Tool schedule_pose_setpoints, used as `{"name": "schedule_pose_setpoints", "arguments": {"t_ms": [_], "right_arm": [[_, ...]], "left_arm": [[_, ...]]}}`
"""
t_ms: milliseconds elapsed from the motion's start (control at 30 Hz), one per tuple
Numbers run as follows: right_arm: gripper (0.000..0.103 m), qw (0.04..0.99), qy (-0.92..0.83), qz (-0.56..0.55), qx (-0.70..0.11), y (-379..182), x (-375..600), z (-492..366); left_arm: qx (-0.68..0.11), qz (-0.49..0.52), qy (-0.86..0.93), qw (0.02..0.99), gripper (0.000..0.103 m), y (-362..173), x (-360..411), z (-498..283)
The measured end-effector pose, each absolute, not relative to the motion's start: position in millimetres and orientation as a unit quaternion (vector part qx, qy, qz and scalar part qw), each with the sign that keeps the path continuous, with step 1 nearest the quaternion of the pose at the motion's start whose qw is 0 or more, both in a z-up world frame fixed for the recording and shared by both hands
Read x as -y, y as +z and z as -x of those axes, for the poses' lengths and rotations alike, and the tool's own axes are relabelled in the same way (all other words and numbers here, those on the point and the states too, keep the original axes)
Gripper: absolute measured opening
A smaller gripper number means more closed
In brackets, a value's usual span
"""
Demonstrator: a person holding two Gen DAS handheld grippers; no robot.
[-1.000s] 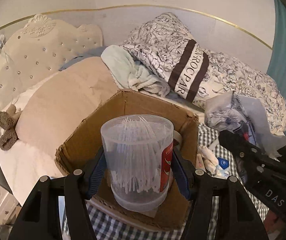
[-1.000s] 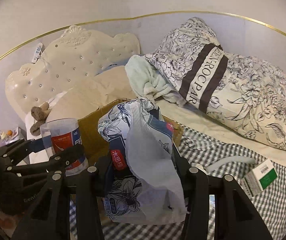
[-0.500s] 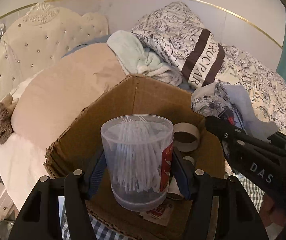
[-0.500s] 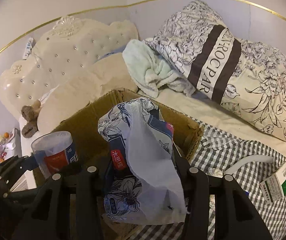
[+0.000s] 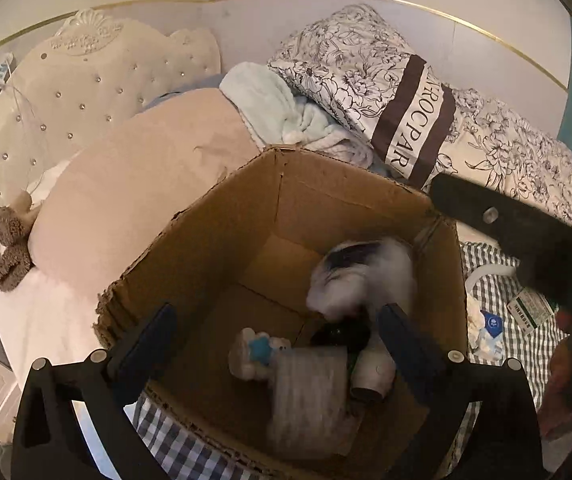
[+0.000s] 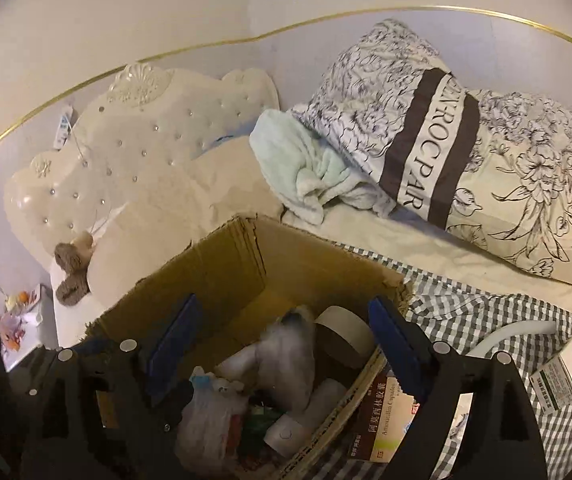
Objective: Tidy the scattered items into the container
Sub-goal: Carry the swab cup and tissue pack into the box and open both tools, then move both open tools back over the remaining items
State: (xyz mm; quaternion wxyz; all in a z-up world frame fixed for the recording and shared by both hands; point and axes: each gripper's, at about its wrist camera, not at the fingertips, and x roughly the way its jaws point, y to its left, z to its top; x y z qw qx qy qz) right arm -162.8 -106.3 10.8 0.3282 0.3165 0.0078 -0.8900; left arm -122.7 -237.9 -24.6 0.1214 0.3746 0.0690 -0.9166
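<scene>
A brown cardboard box (image 5: 213, 240) stands on the bed and also shows in the right wrist view (image 6: 221, 264). My left gripper (image 5: 275, 332) is open and empty above it. The clear plastic jar of sticks (image 5: 310, 392) is blurred inside the box, below the gripper. My right gripper (image 6: 281, 340) is open and empty over the box. The floral plastic bag (image 5: 360, 276) is blurred inside the box, and shows in the right wrist view (image 6: 290, 360). A tape roll (image 6: 344, 340) and other items lie in the box.
A green and white medicine box (image 6: 570, 364) and a white cable (image 6: 514, 332) lie on the checked sheet (image 6: 486, 300) at right. A brown medicine box (image 6: 386, 420) lies beside the cardboard box. Pillows (image 6: 466, 152), a mint towel (image 6: 306, 168) and a headboard (image 6: 145, 128) stand behind.
Both grippers opened over the box. The jar left my left gripper and the floral bag left my right gripper; both are falling or settling inside the box.
</scene>
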Motion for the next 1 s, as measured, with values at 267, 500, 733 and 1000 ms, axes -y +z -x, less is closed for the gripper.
{"name": "schedule_pose_setpoints", "arguments": {"t_ms": [267, 500, 733, 1000], "right_arm": [[0.087, 0.285, -0.908, -0.307, 0.013, 30, 46, 145], [0.087, 0.204, -0.929, -0.307, 0.019, 36, -49, 129], [0.087, 0.157, -0.931, -0.330, 0.018, 12, -120, 105], [0.087, 0.155, -0.923, -0.353, 0.012, -24, -147, 86]], "left_arm": [[-0.068, -0.365, -0.922, 0.110, 0.103, -4, 213, 99], [-0.053, -0.366, -0.926, 0.078, 0.103, 6, 164, 77], [-0.043, -0.369, -0.928, 0.032, 0.103, -5, 100, 56], [-0.061, -0.388, -0.920, 0.016, 0.103, -39, 57, 56]]}}
